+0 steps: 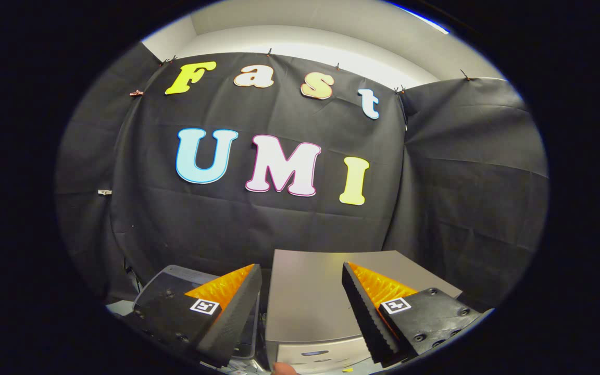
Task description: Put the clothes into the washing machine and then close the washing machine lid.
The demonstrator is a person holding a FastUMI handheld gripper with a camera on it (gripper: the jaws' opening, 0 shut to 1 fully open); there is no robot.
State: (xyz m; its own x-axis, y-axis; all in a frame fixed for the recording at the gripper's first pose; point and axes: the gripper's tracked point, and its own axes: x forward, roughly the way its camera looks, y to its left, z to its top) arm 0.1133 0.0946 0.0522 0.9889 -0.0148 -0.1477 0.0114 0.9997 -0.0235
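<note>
Fingers of the gripper (300, 291) stand spread and empty above the grey washing machine (310, 297) just ahead; no clothes visible here; groping blind for them risks knocking its lid.

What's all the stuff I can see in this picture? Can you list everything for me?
Grey box-shaped machine with a flat top: one, grey, just ahead of and between the fingers; probably the washing machine.
Dark curved panel: one, dark grey, beside the grey machine, partly behind one finger; could be a lid, hard to tell.
Black cloth booth wall: one, black, hanging behind the machine.
Small metal clips: several, along the cloth's top edge and side.
White wall and ceiling: above the cloth.
Gripper: one, fingers open, holding nothing, pointing over the grey machine.
</note>
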